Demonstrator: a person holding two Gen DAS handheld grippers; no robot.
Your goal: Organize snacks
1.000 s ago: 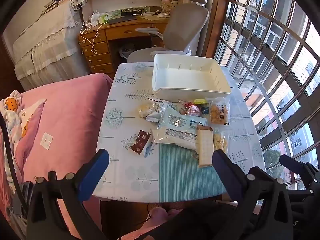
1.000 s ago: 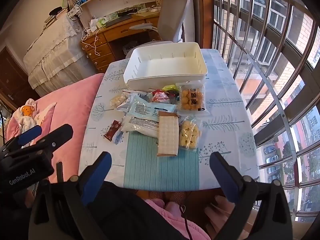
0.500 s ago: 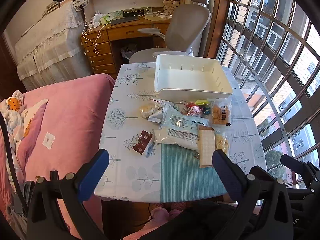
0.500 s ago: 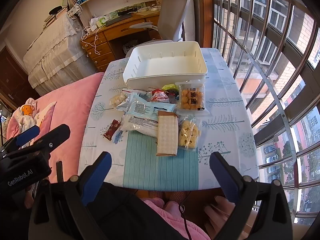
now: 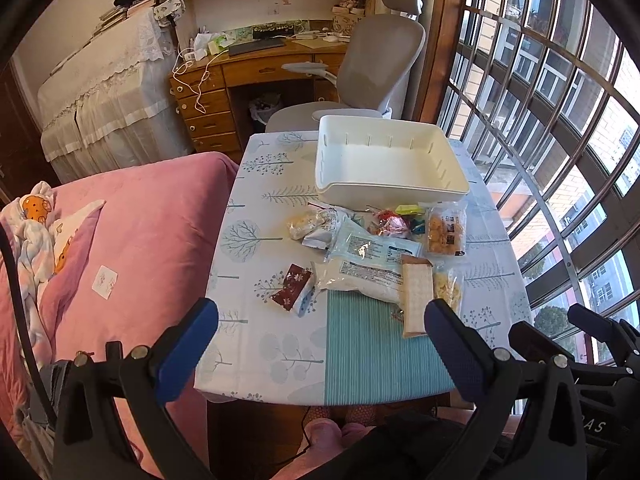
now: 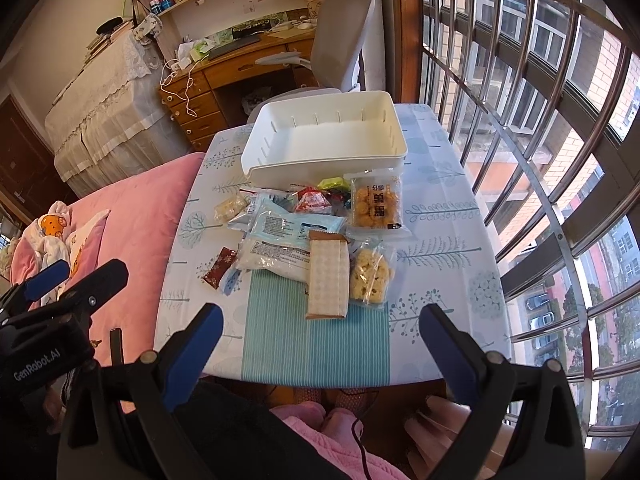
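Right wrist view: I hold the right gripper (image 6: 320, 344) and left gripper (image 5: 320, 338) spread wide, empty, at frame bottom, ready for the snacks (image 6: 316, 236) heaped mid-frame below the empty white bin (image 6: 320, 164).

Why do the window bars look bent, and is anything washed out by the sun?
Left wrist view: fisheye lens bows the window bars; the bin interior is nearly blown white. Right wrist view: same curving of the bars, dark corners, glare on the blue snack bag; snacks stay sharp.
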